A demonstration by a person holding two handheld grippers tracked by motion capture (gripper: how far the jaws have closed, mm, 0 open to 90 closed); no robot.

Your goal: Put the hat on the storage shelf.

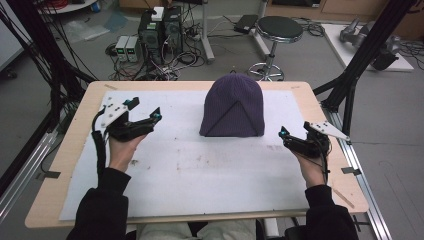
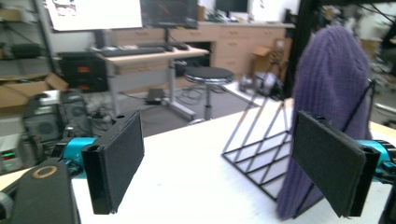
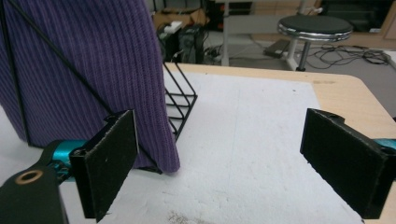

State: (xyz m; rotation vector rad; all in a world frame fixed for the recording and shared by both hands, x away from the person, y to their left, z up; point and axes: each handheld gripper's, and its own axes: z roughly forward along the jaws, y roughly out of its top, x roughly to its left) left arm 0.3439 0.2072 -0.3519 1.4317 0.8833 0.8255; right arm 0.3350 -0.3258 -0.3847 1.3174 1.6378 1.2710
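Both tongs, left tongs (image 1: 145, 111) and right tongs (image 1: 295, 134), gape wide, empty, flanking beanie (image 1: 233, 106) on wire stand (image 2: 261, 156); careless grab risks toppling stand.

Both forearms, in dark sleeves, come in low and spread wide apart. The left hand (image 1: 122, 150) grips the left gripper (image 1: 146, 112) from beneath, wrist bent back, so its jaws point up and inward. Those jaws stand wide apart with nothing between them. The right hand (image 1: 310, 167) holds the right gripper (image 1: 286, 136) lower, its jaws aimed inward toward the left ones, likewise spread and empty.
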